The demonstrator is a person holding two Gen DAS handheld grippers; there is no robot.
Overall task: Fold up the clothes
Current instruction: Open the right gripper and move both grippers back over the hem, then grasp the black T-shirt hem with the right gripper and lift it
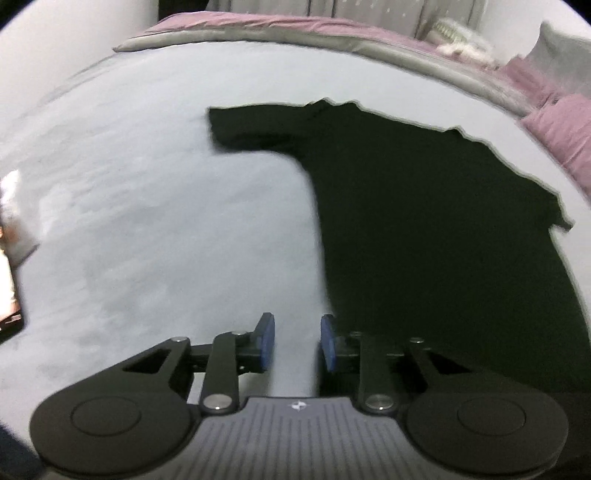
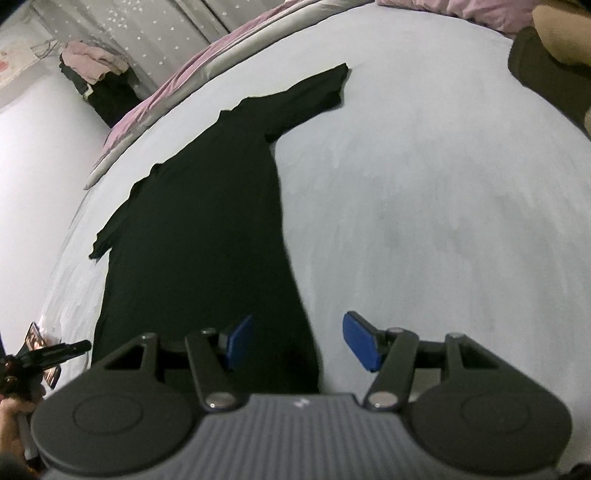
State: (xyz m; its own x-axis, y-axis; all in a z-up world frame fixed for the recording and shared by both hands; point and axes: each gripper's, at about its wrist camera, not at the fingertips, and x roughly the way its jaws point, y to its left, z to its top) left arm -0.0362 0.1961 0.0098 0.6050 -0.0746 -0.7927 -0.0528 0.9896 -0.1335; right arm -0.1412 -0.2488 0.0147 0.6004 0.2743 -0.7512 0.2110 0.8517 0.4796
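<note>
A black T-shirt (image 1: 424, 221) lies flat on a pale grey bed sheet (image 1: 147, 221), sleeves spread out. My left gripper (image 1: 297, 341) is open and empty, hovering over the shirt's left bottom corner, its right pad over the cloth edge. In the right wrist view the same shirt (image 2: 203, 229) runs from the lower left up to a sleeve at the top. My right gripper (image 2: 297, 341) is open and empty over the shirt's right bottom corner. The left gripper's tip (image 2: 55, 350) shows at the far left there.
A pink and grey duvet (image 1: 332, 29) is bunched along the far side of the bed. Pink pillows (image 1: 561, 133) lie at the right. A phone (image 1: 9, 288) lies at the bed's left edge. A pile of clothes (image 2: 96, 70) stands by the curtain.
</note>
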